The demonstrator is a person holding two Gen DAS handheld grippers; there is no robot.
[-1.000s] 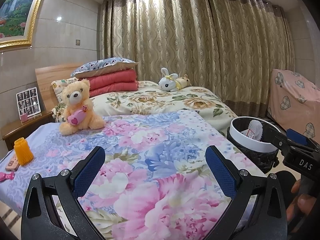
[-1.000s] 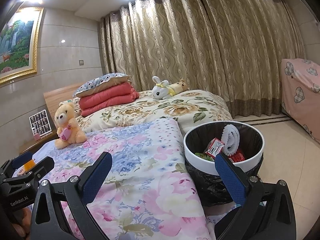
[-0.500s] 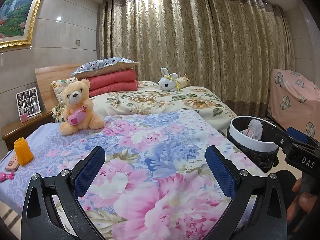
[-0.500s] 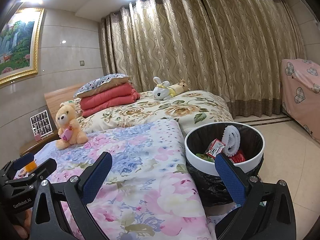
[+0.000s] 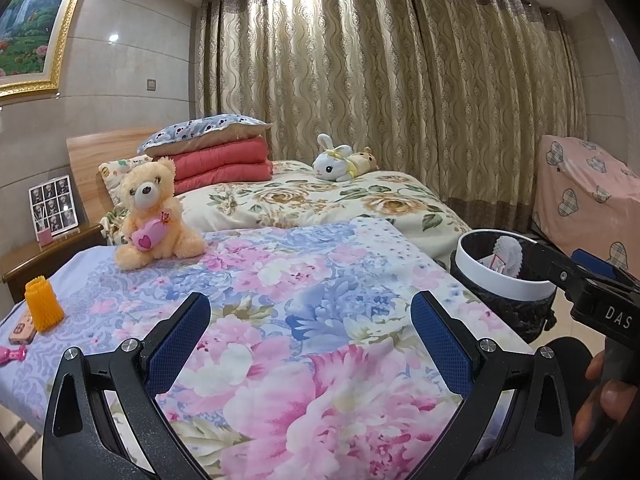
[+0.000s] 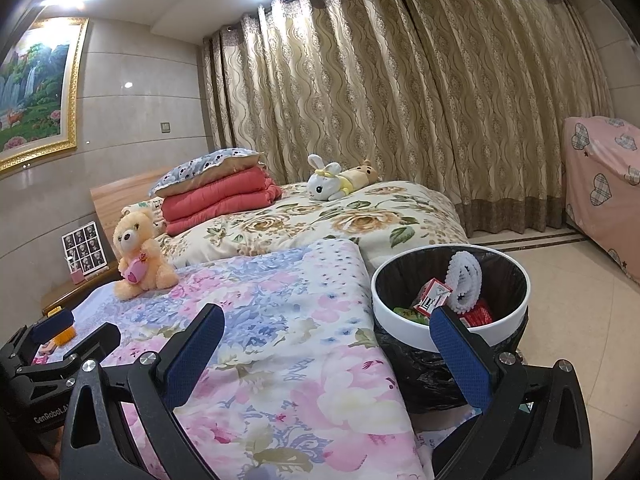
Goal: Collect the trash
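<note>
Fingers of both the left gripper [image 5: 310, 332] and right gripper [image 6: 326, 346] are spread, empty, over the bed [image 5: 320, 360]; collected trash [image 6: 464, 282] sits in the bin [image 6: 448, 332] alongside, within easy reach.

Both fisheye views look forward from low over the near end of the floral bedspread [image 5: 304, 320], toward the curtain [image 5: 380, 112] filling the upper frame. The left wrist view sits further left, with the trash bin [image 5: 504, 280] at its right edge. The right wrist view sits closer to the bin [image 6: 448, 336], lower right of centre. Both share the teddy bear [image 5: 154, 216] and the bedspread.
</note>
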